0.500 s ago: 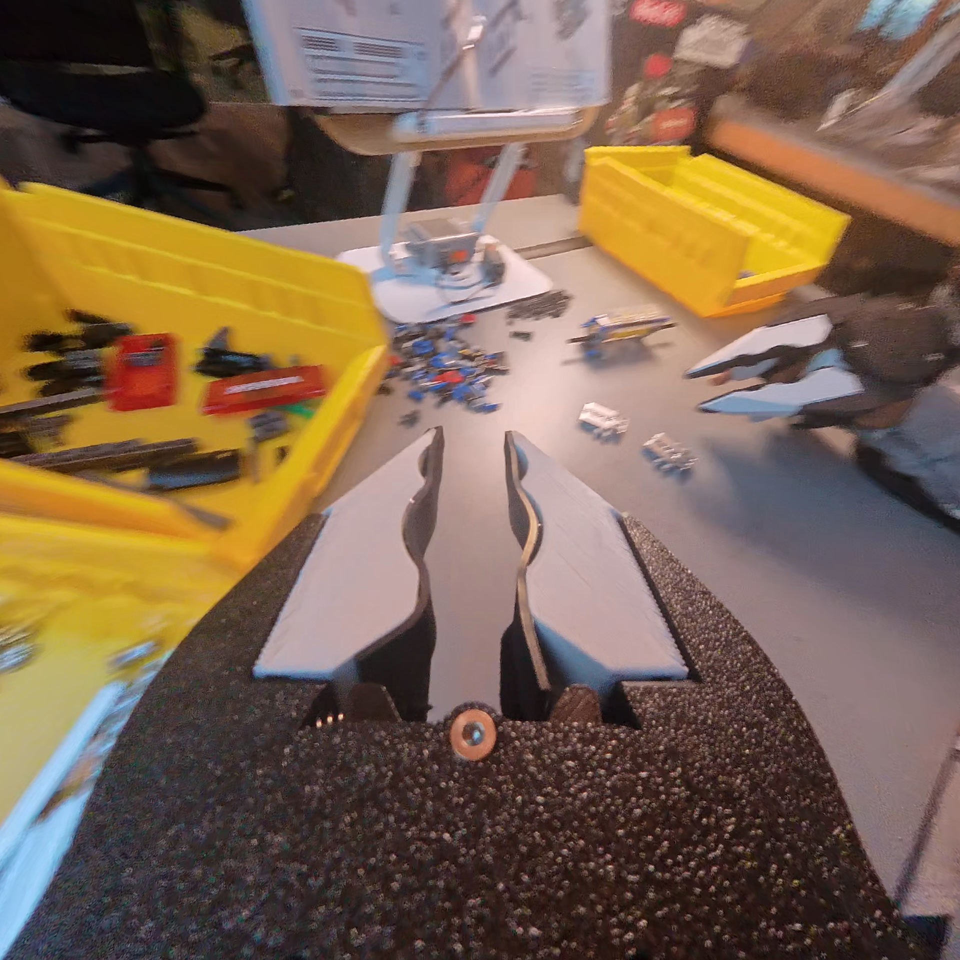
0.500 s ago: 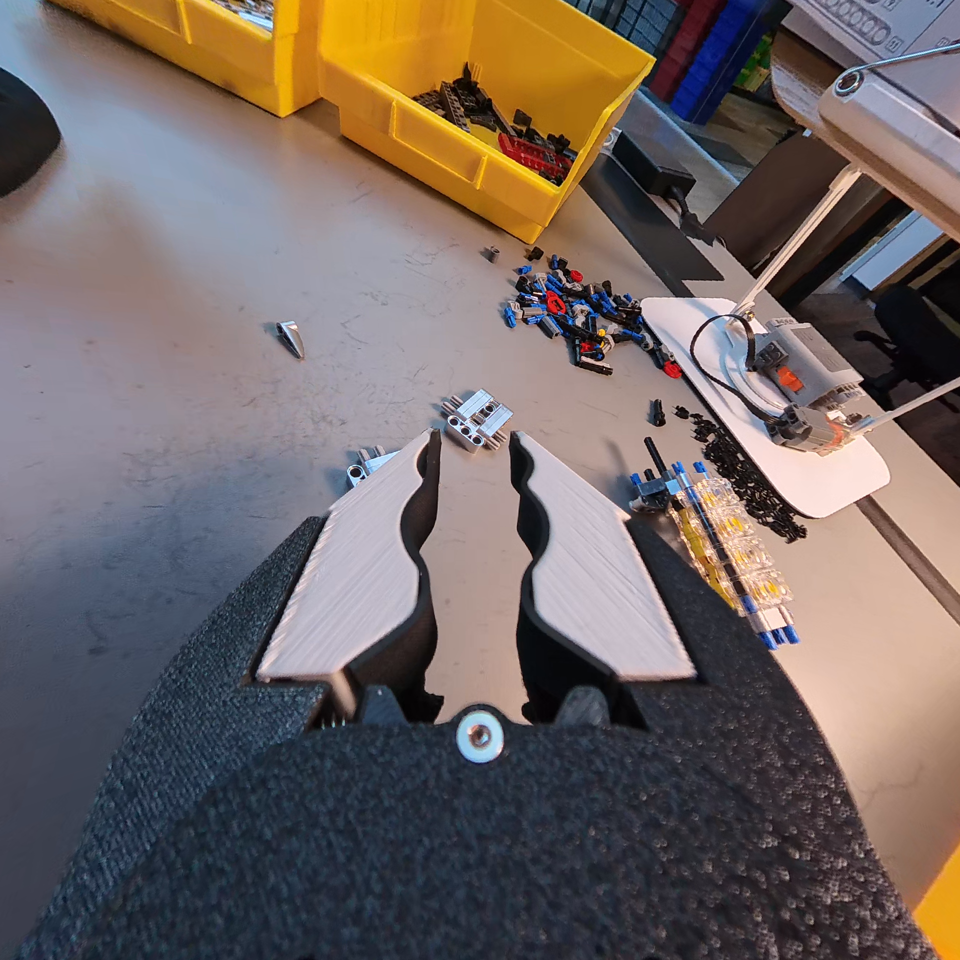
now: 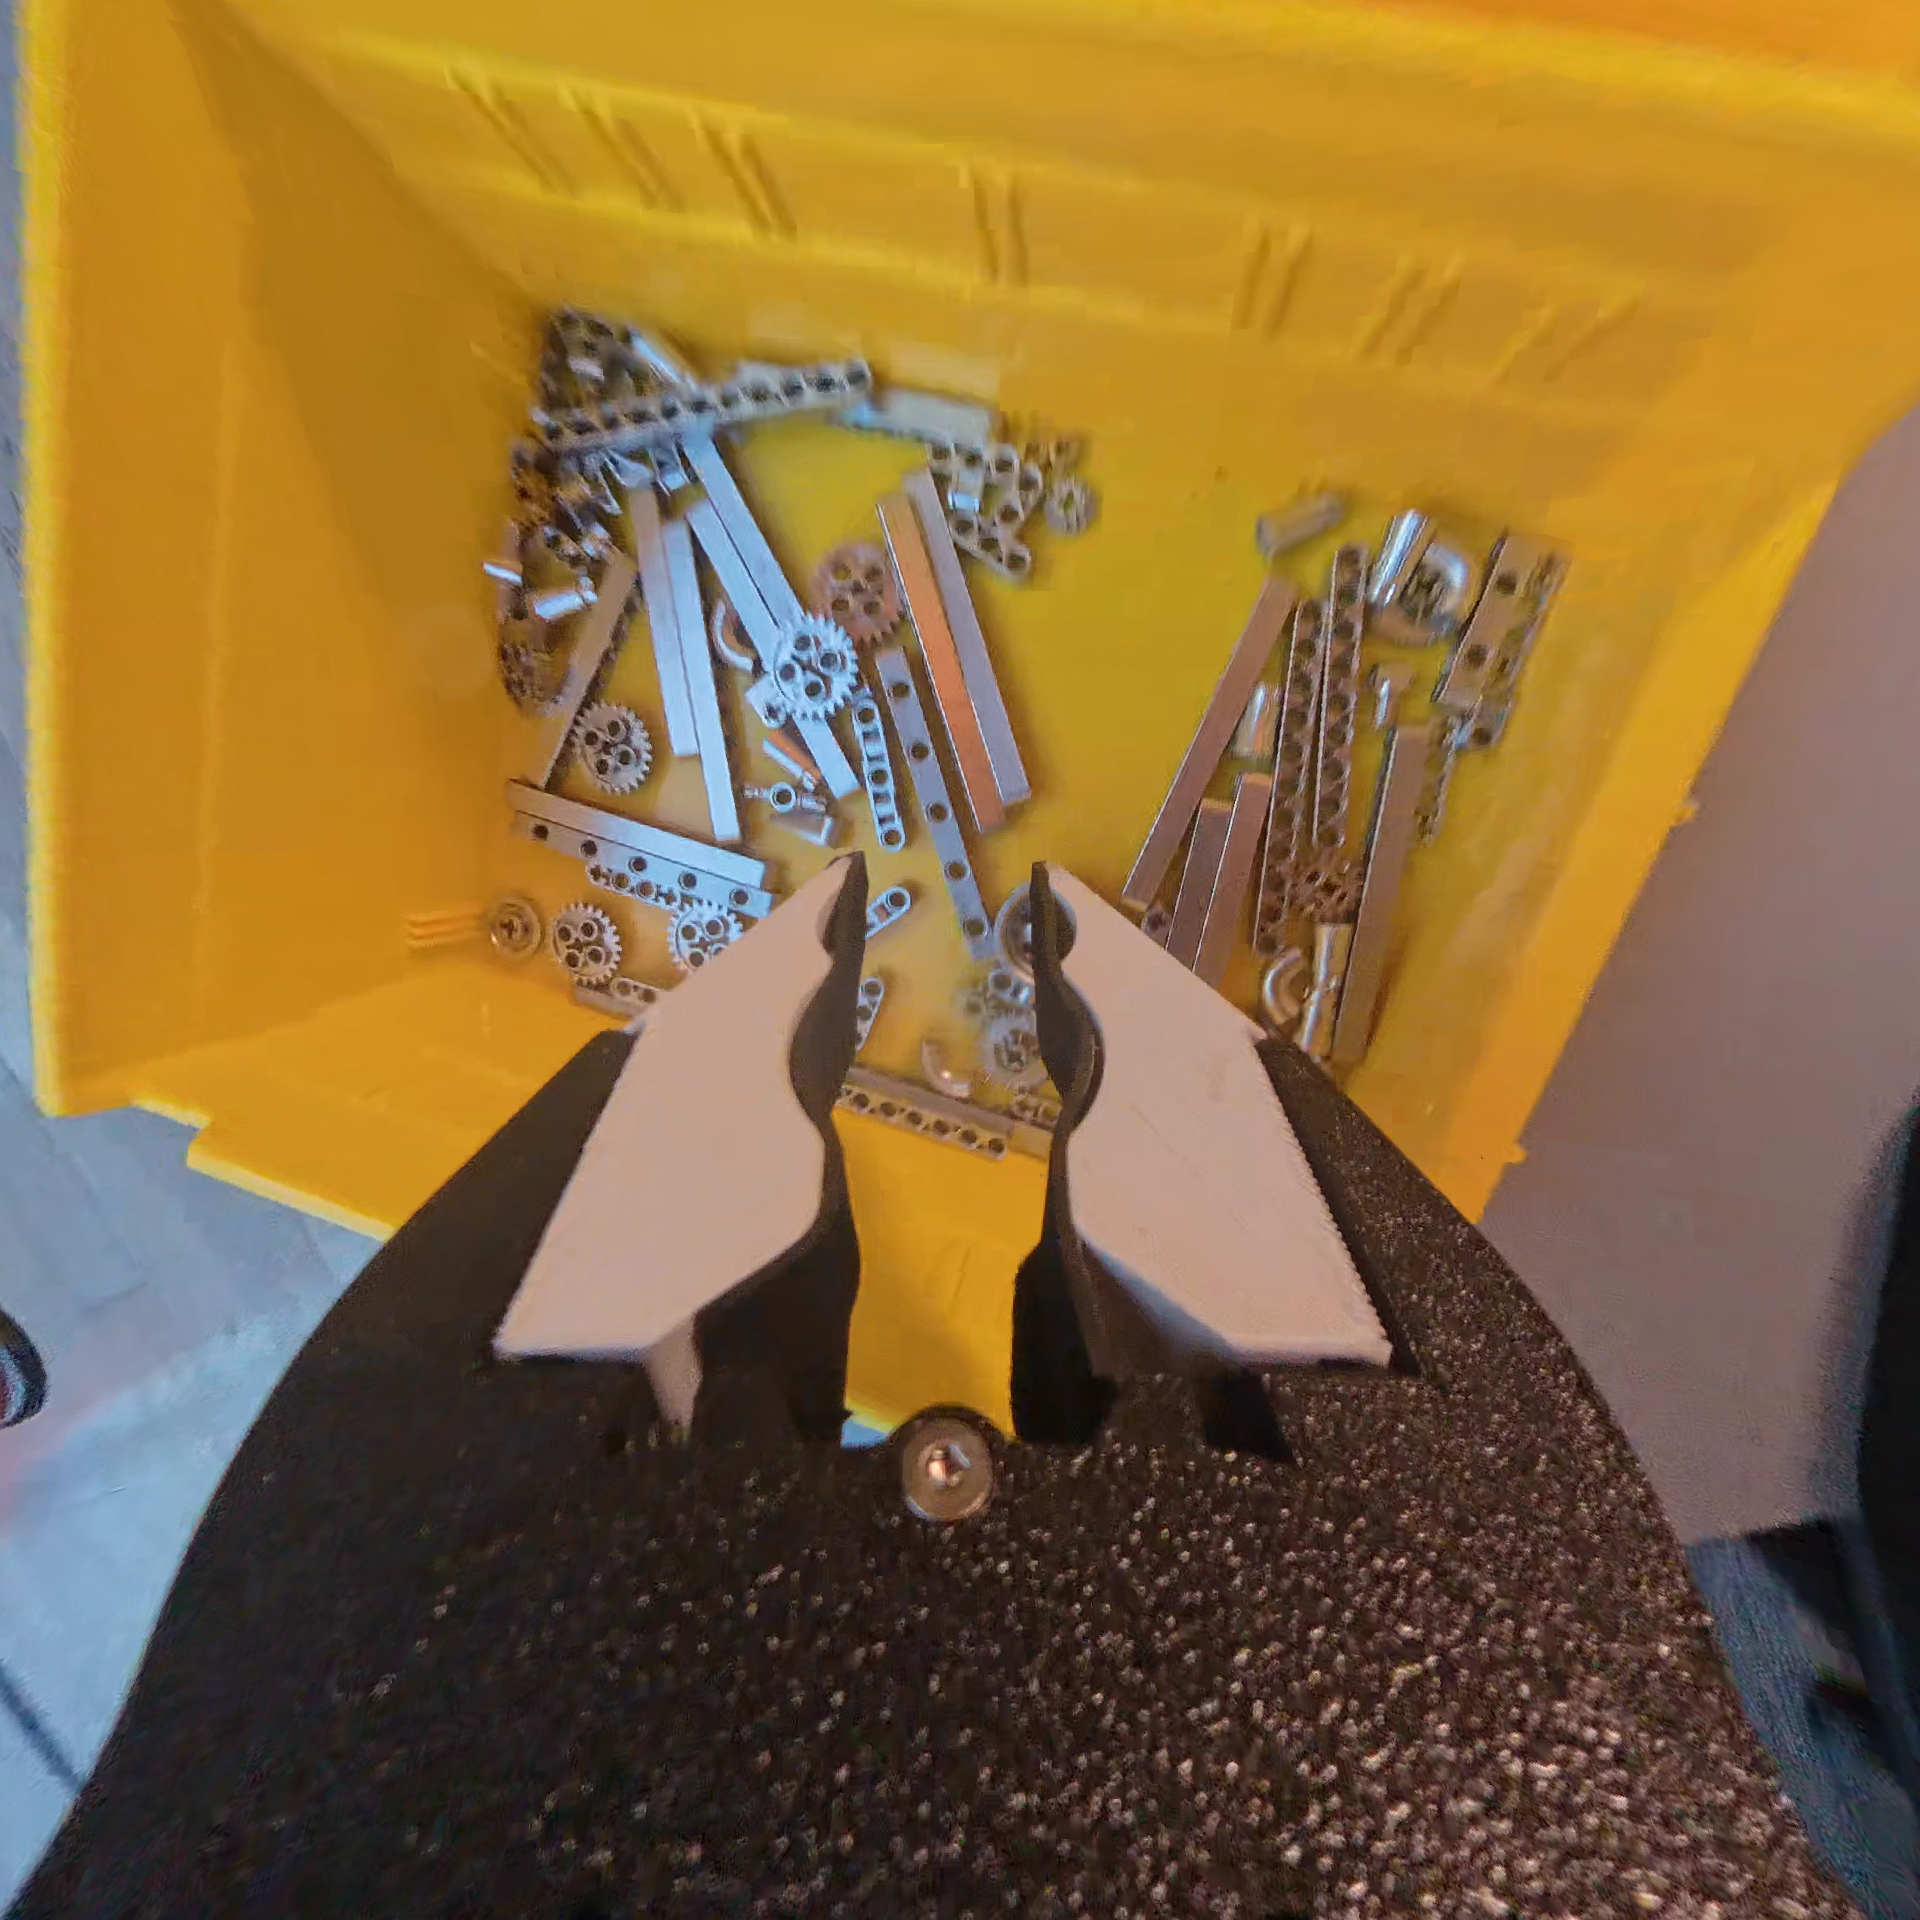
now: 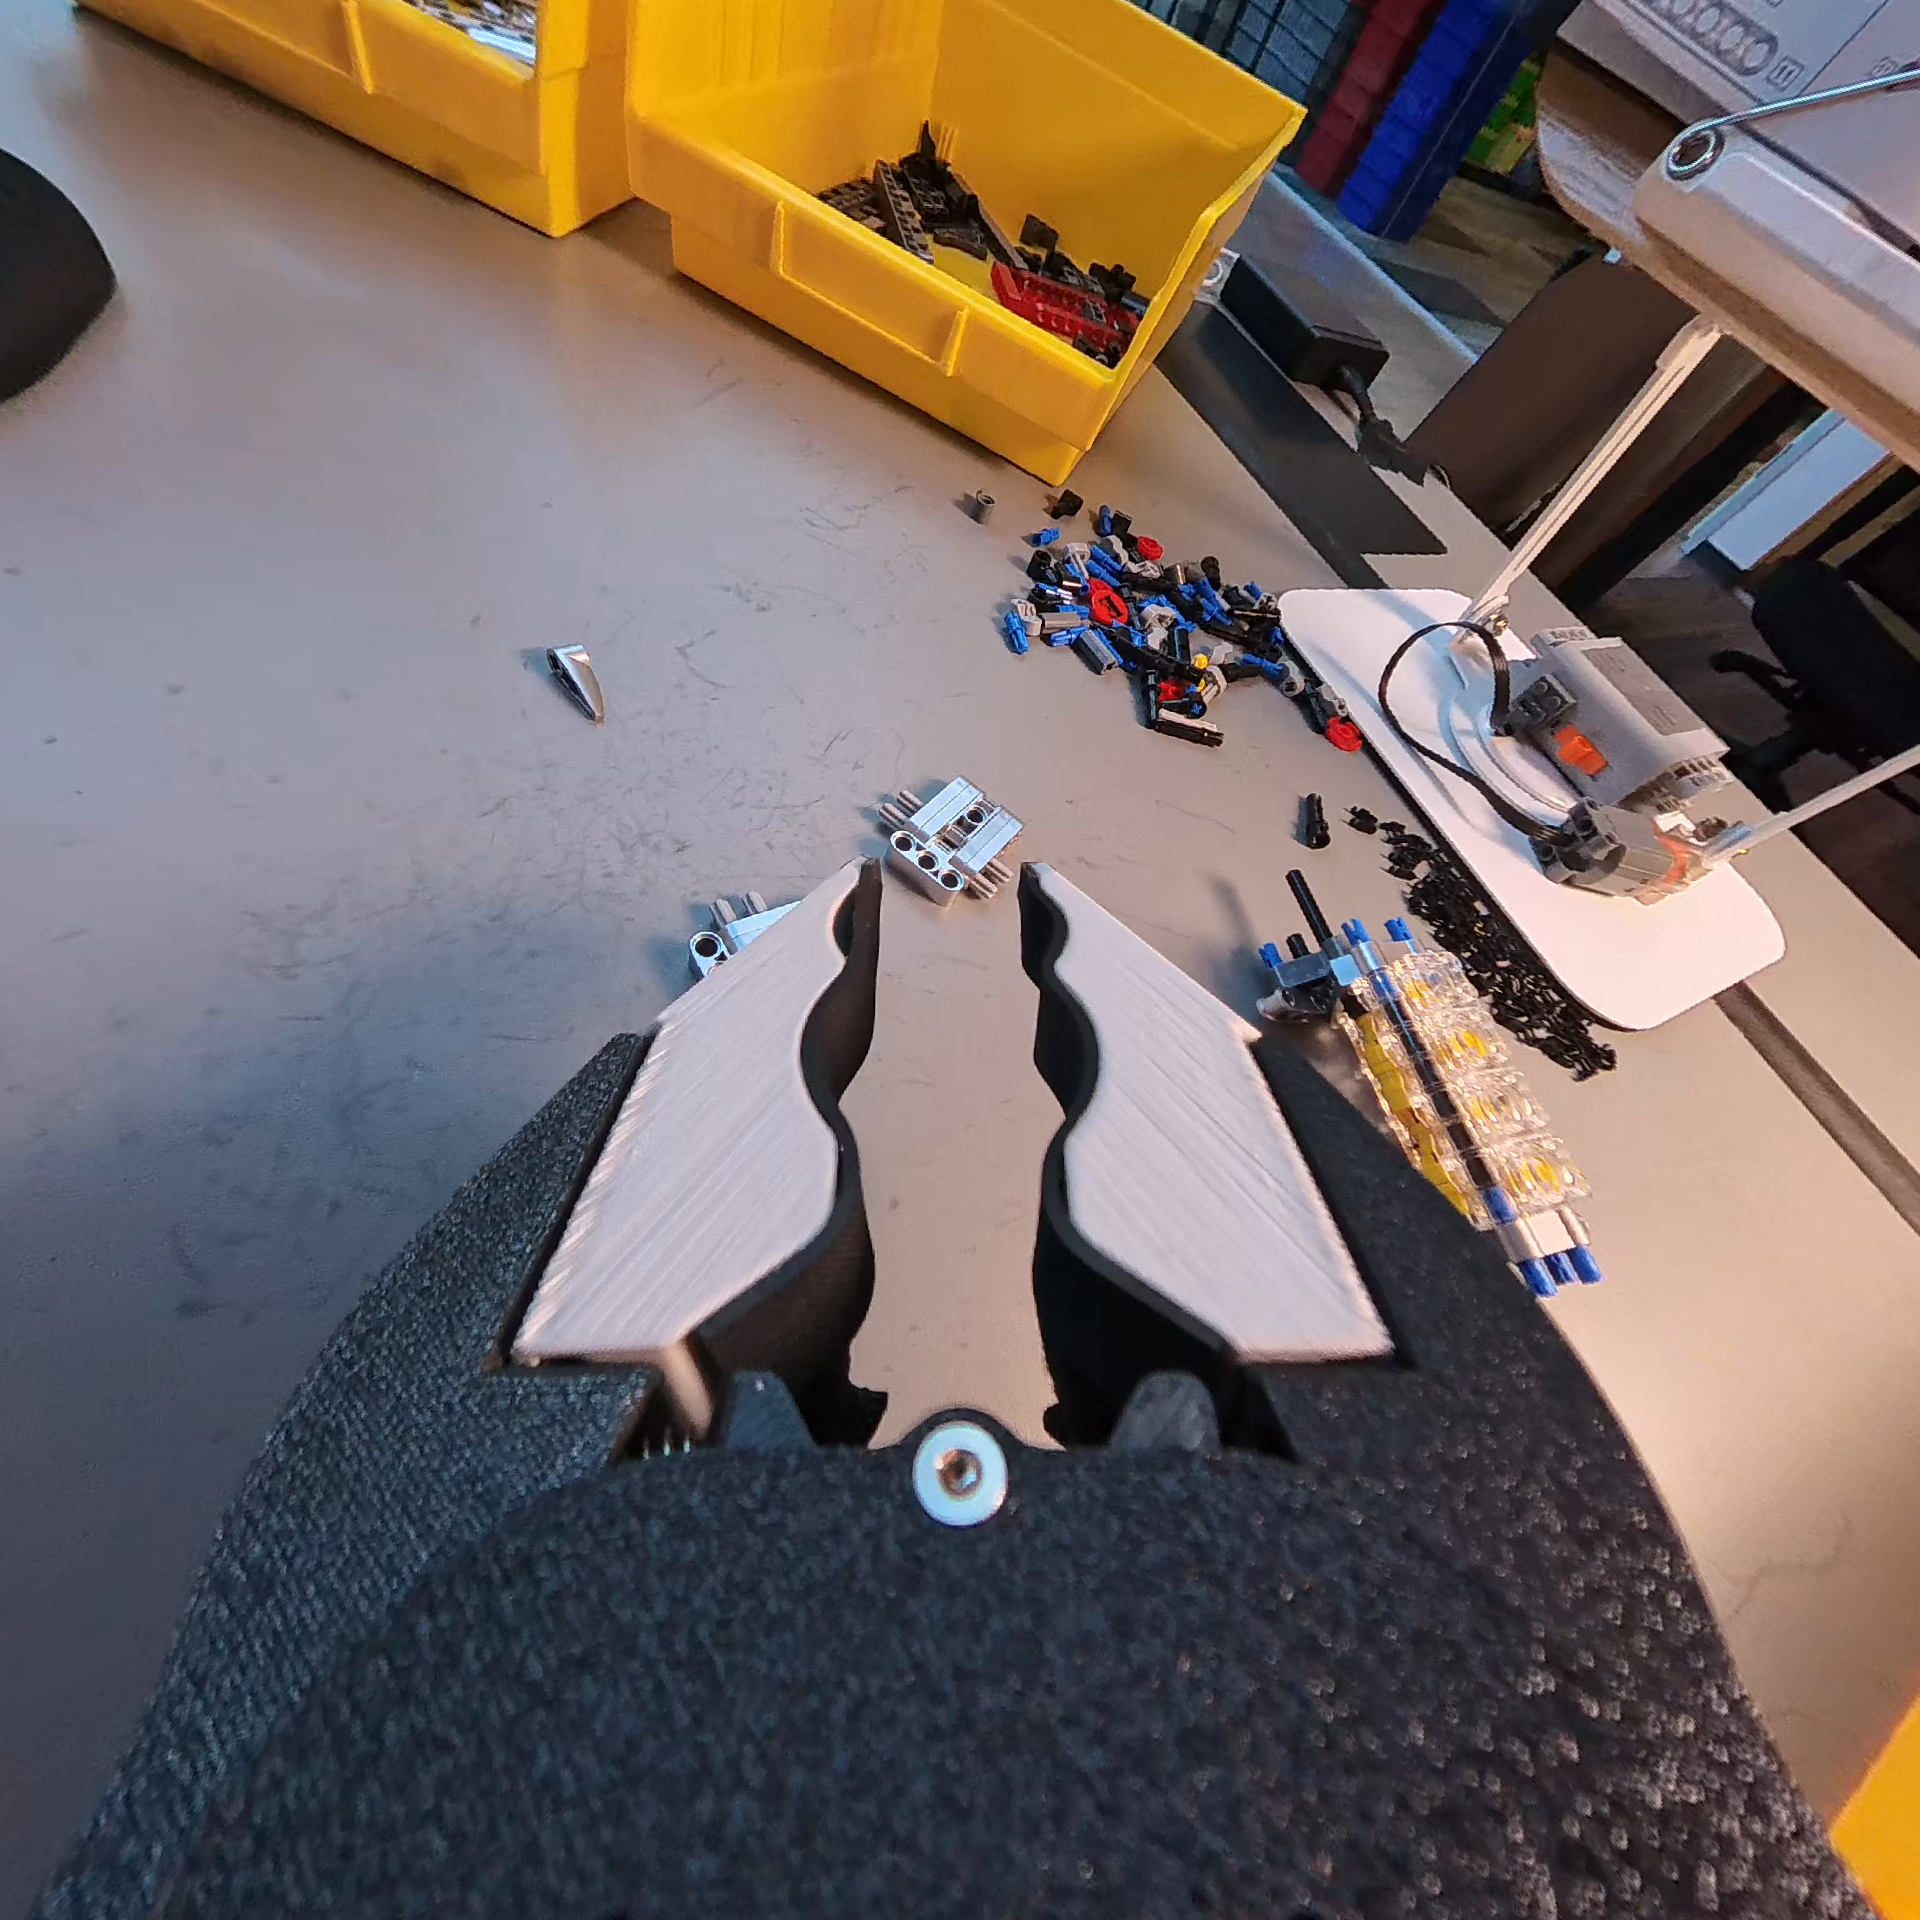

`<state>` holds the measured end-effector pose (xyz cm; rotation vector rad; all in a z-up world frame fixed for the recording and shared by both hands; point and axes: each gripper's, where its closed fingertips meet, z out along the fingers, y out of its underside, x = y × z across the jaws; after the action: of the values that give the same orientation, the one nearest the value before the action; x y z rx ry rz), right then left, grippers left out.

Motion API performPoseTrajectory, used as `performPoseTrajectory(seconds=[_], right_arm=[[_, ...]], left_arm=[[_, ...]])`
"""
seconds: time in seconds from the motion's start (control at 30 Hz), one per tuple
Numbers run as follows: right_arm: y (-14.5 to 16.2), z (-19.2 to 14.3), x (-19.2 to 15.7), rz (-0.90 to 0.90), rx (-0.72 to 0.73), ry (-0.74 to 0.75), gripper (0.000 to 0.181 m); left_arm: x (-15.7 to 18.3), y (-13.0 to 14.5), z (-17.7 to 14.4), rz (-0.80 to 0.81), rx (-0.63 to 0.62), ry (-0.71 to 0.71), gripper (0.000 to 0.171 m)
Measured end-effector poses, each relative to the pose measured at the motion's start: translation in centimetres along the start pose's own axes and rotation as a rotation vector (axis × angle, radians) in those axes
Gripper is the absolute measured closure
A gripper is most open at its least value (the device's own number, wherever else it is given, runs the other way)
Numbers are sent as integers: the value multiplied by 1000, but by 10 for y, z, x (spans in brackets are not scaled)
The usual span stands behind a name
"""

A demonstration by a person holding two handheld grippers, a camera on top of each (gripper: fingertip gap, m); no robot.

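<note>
My left gripper is open and empty, pointing down into a yellow bin that holds several grey beams and gears. Its tips hover above the parts near the bin's front. My right gripper is open and empty, low over the grey table. Just beyond its tips lies a small grey beam assembly; a second small grey piece lies by its left finger. A clear, yellow and blue built piece lies to its right.
A pile of small blue, black and red pins lies farther off. A yellow bin with black and red parts and another yellow bin stand at the back. A white lamp base carries a grey motor. A lone grey wedge lies left. Across from one pair of fingers to the other is roughly 50 cm.
My left gripper has swung left and tipped down from over the table to point into the yellow bin of grey parts. My right gripper has hardly moved.
</note>
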<state>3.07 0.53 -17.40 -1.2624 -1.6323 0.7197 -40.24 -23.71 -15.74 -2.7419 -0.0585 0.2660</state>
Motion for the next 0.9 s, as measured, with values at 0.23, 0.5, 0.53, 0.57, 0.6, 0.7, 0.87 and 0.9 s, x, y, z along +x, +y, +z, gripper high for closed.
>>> performPoseTrajectory(seconds=[0.23, 0.5, 0.53, 0.57, 0.6, 0.7, 0.87, 0.9], right_arm=[[0, 0, 3, 19, 2, 5, 155], [2, 2, 5, 40, -10, 7, 155], [2, 3, 6, 42, -11, 7, 155], [2, 3, 6, 43, -12, 8, 155], [3, 3, 6, 43, -13, 11, 155], [3, 4, 7, 48, -15, 14, 155], [5, 5, 7, 49, -25, 13, 155], [4, 5, 7, 44, -26, 11, 155]], left_arm=[[20, 38, 33, 118, -324, 195, 137], [5, 25, 51, 203, -367, 150, 171], [-2, 18, 52, 194, -342, 122, 171], [-9, 12, 53, 188, -319, 94, 171], [-14, 7, 52, 181, -296, 76, 171], [-7, 2, 43, 174, -271, 125, 160], [32, 36, 27, 303, -429, 240, 137], [40, 43, 25, 329, -451, 252, 135]])
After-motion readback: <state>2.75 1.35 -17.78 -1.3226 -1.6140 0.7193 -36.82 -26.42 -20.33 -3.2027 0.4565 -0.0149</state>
